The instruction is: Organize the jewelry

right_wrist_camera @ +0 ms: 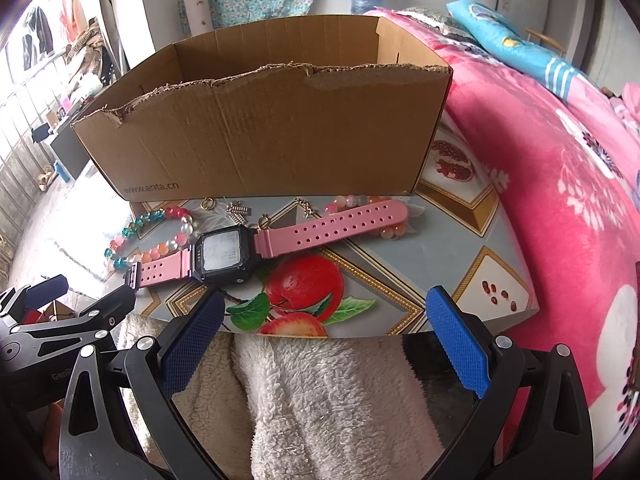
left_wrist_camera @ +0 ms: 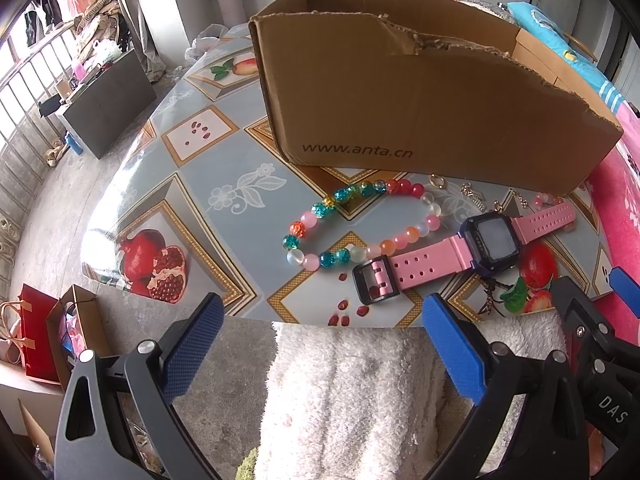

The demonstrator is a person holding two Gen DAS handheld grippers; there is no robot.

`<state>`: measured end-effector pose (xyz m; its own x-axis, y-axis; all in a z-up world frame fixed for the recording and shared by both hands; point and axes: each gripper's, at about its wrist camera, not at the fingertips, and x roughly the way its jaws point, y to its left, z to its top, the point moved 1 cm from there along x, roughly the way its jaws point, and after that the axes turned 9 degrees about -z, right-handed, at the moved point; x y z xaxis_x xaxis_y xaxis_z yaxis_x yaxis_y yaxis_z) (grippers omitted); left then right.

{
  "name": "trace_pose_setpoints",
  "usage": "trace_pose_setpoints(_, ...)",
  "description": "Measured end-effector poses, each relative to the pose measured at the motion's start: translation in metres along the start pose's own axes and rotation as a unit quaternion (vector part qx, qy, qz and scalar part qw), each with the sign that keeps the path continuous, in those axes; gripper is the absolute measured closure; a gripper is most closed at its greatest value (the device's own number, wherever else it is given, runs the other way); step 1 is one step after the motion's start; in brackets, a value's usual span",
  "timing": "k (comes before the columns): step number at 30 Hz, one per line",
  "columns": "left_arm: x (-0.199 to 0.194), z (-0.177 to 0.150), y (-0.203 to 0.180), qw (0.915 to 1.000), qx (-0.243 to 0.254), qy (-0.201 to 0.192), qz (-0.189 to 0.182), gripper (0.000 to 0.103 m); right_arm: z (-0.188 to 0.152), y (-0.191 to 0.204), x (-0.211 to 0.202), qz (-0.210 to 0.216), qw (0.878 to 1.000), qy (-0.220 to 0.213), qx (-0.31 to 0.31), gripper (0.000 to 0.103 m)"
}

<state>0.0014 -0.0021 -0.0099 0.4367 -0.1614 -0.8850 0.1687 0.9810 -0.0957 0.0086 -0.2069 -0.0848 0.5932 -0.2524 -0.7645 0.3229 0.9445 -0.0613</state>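
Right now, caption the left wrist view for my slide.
Open left gripper faces pink watch and bead bracelet before cardboard box.

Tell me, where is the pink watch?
The pink-strapped watch lies flat on the fruit-patterned table, before the brown cardboard box, beside the multicoloured bead bracelet.

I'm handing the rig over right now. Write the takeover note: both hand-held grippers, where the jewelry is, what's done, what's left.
Left hand-held gripper: open, empty, at the table's near edge.
Right hand-held gripper: open, empty, beside it.
Box: open-topped, at the back; its inside is not visible.
In front of it on the table: bead bracelet, pink watch, small metal pieces, and a second bracelet partly under the watch strap.
Done: nothing visibly moved.
Left: all pieces, presumably into the box.
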Motion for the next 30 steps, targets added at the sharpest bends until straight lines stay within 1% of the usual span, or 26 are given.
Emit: trace_pose_setpoints(30,-0.0013,0.0006,0.0030,1.0000,-0.001,-0.002,-0.001,0.006,0.0032,0.0023,0.0001,-0.014,1.000,-0.004,-0.005,0.007)
